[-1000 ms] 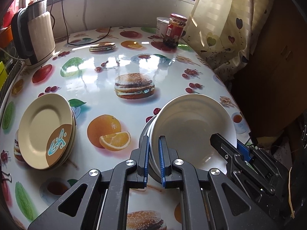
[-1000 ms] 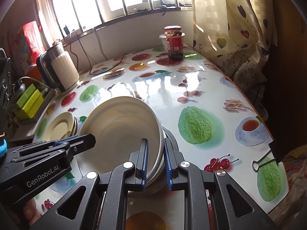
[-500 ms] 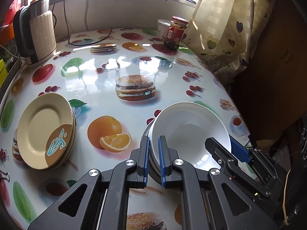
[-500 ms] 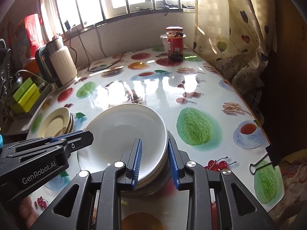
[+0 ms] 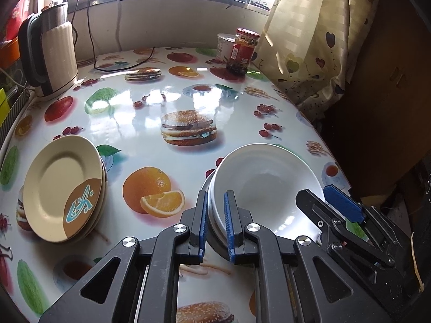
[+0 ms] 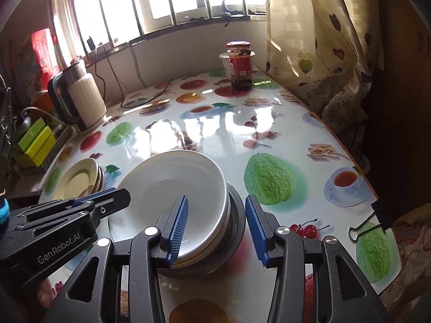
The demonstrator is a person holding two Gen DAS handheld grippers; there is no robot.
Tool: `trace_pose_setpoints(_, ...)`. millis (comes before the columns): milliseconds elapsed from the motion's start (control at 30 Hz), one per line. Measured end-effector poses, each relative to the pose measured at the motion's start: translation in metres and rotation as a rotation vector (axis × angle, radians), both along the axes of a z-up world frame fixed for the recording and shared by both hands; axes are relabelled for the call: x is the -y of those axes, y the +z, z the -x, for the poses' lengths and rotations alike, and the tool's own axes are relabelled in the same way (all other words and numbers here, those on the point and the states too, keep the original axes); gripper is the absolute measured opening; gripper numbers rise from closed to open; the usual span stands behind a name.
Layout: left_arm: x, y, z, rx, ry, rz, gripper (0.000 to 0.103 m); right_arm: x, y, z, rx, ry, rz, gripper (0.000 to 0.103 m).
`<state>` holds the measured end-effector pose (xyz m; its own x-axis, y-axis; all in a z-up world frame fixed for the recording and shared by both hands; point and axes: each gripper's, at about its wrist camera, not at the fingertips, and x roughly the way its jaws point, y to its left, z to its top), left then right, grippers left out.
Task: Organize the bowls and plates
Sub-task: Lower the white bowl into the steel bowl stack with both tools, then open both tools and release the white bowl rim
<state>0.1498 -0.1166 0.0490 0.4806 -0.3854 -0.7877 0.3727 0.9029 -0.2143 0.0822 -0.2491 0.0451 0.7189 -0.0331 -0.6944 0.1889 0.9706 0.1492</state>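
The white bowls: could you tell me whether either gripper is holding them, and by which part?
Left gripper pinches the white bowls at their near rim; right gripper is open, holding nothing.

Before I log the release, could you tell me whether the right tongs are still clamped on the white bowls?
No, the right tongs stand open, blue pads clear of the stacked white ceramic bowls.

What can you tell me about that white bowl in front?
The white bowl looks like glossy ceramic, round and empty. It sits nested on other white bowls inside a metal bowl on the fruit-print table. The left tool pinches its near rim; the right tool is open around the far rim.
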Motion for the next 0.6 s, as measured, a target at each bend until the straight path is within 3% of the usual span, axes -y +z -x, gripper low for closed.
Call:
trace_pose_setpoints(133,-0.004,-0.001,0.000,-0.009,-0.004,0.027,0.018,0.007,0.001,0.005,0.016,-0.020,-0.021,0.046)
trace_pose_setpoints(600,0.002,-0.011,-0.005,-0.026,0.008,0.034,0.019,0.019,-0.004,0.010,0.020,-0.052,-0.062,0.048)
